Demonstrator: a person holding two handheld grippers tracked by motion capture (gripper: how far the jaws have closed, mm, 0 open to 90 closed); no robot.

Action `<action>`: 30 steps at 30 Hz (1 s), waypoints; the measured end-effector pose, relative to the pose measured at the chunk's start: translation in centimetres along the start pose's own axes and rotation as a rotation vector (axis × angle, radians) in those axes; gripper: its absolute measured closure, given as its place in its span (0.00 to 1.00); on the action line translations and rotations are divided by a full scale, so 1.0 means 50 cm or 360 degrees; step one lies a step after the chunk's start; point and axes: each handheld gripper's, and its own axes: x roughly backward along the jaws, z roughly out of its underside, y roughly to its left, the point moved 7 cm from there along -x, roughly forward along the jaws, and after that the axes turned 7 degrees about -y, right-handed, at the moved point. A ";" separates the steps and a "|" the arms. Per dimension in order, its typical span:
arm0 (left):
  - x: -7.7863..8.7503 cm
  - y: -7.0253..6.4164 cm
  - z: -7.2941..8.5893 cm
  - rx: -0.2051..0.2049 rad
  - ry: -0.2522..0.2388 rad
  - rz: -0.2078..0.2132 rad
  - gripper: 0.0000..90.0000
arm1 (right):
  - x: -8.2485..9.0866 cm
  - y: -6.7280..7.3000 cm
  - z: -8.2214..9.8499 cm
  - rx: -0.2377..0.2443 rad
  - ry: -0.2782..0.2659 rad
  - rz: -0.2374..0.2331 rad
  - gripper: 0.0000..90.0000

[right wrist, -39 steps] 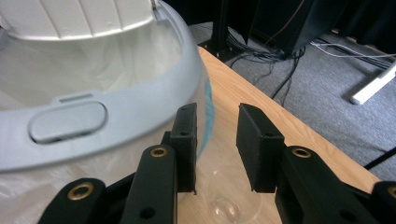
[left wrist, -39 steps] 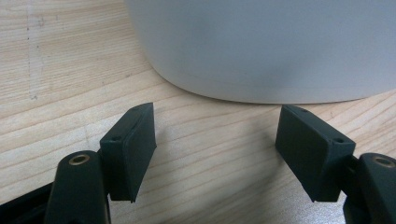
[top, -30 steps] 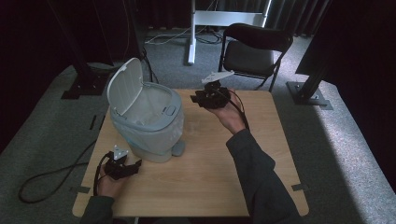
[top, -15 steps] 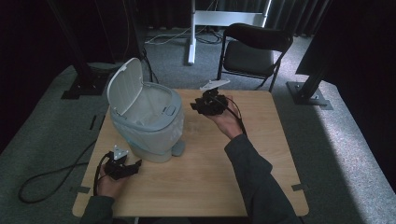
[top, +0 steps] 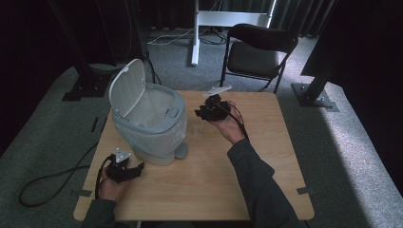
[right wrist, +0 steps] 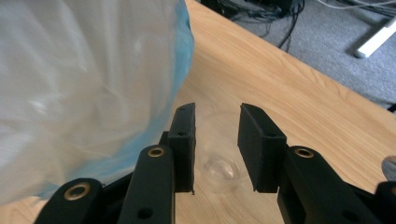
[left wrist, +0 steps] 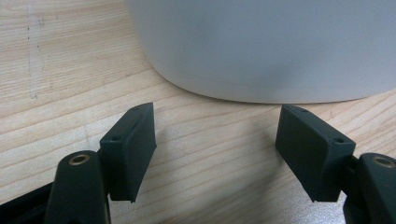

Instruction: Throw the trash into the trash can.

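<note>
A grey-white pedal bin (top: 157, 135) with its lid (top: 127, 88) raised and a thin plastic liner (right wrist: 84, 70) stands on the left half of the wooden table (top: 228, 185). My right gripper (top: 198, 114) is just right of the bin's rim and points toward it. In the right gripper view, the right gripper (right wrist: 217, 121) has its jaws partly closed on a clear plastic cup (right wrist: 220, 167), low over the tabletop beside the liner. My left gripper (top: 138, 168) rests at the bin's front base. Seen from the left gripper view, my left gripper (left wrist: 217, 135) is open and empty, facing the bin wall (left wrist: 261, 46).
A black folding chair (top: 256, 52) stands behind the table's far edge, with a white stand base (top: 223, 19) beyond it. Black metal feet sit on the carpet at both sides. A cable (top: 43, 185) loops on the floor at the left. The table's right half is bare wood.
My right hand has come down and slightly left, from above the far edge toward the tabletop beside the bin. My left hand has stayed in place.
</note>
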 end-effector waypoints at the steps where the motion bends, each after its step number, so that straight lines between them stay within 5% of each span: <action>1: 0.000 0.000 0.000 0.0000 0.0000 0.0000 0.32 | -0.004 -0.002 0.005 0.0000 0.0010 0.0009 0.74; 15: 0.000 0.000 0.000 0.0000 0.0000 0.0000 0.32 | -0.058 -0.040 0.068 -0.0097 0.0130 0.0108 0.73; 30: 0.000 0.000 0.000 0.0000 0.0000 0.0000 0.32 | -0.092 -0.059 0.095 -0.0188 0.0175 0.0166 0.71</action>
